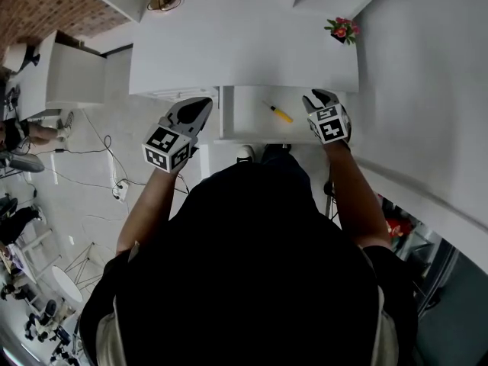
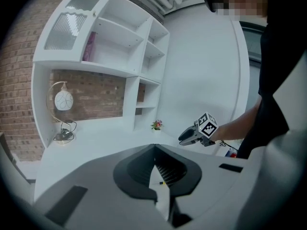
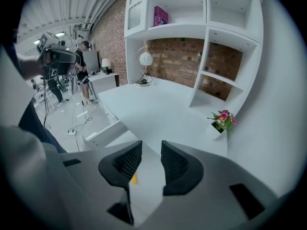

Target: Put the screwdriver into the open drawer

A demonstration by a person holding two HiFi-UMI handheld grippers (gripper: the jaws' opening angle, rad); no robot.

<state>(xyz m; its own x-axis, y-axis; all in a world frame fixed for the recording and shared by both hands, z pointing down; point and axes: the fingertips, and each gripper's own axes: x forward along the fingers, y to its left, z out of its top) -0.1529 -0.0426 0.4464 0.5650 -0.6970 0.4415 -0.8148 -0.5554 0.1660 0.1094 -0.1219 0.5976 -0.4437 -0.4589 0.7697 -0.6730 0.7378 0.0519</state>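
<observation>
Screwdriver (image 1: 280, 113) in drawer (image 1: 244, 122), tongs empty.
Light, stiff, slick; take its handle. Left tongs (image 1: 200, 107) at 9 o'clock pinched together, right tongs (image 1: 320, 96) parted.

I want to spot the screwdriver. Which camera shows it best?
The head view: the whole screwdriver, yellow handle and all, lies uncovered in the open drawer. The right gripper view shows only a yellow sliver of it beside a jaw; the left gripper view shows just a tiny speck between its jaws.
</observation>
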